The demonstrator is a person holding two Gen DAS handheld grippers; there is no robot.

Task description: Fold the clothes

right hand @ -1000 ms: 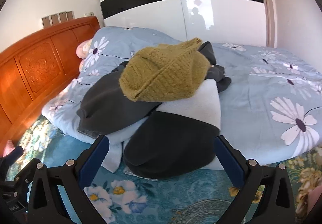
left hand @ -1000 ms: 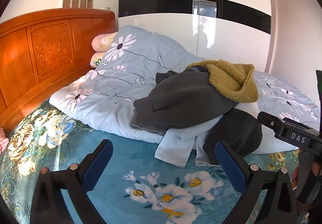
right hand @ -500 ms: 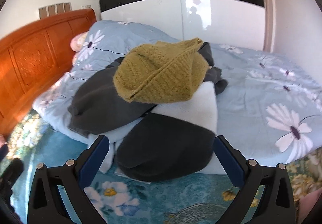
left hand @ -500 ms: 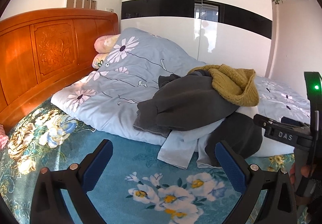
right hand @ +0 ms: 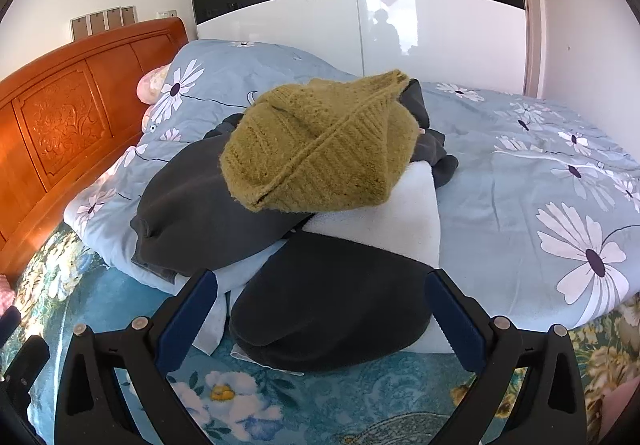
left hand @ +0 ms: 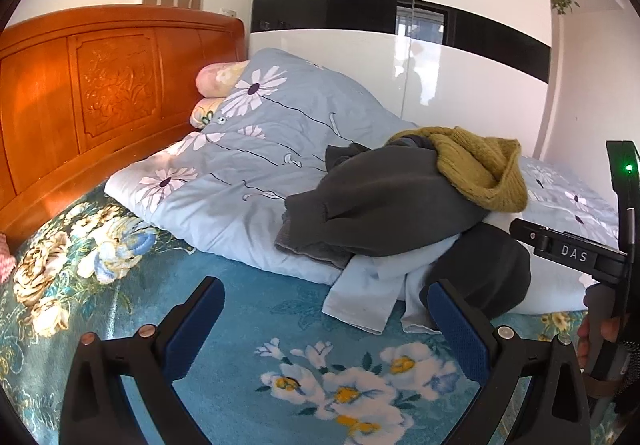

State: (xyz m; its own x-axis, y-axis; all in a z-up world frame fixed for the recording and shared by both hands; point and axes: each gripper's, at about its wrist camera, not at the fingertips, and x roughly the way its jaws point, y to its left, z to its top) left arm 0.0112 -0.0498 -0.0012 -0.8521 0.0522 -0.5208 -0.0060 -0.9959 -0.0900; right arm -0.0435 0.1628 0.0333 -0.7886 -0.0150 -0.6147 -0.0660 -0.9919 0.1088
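A pile of clothes lies on the bed: a mustard knit sweater (right hand: 320,141) on top, a dark grey sweatshirt (right hand: 208,213) to its left, a white garment (right hand: 392,217), a black garment (right hand: 332,305) in front and a pale blue one (left hand: 364,293) beneath. The sweater (left hand: 476,169) and sweatshirt (left hand: 380,201) also show in the left wrist view. My left gripper (left hand: 326,325) is open and empty above the floral sheet, short of the pile. My right gripper (right hand: 318,309) is open and empty, with the black garment's front edge between its fingers.
A blue daisy-print quilt (right hand: 540,181) is bunched behind the pile, over pillows (left hand: 216,79). An orange wooden headboard (left hand: 80,105) stands at the left. A white and black wardrobe (right hand: 400,5) runs along the far side. The teal floral sheet (left hand: 248,325) lies in front.
Both grippers have moved a little closer to the pile. The right gripper's body has come further into the left wrist view at the right edge. The clothes have not moved.
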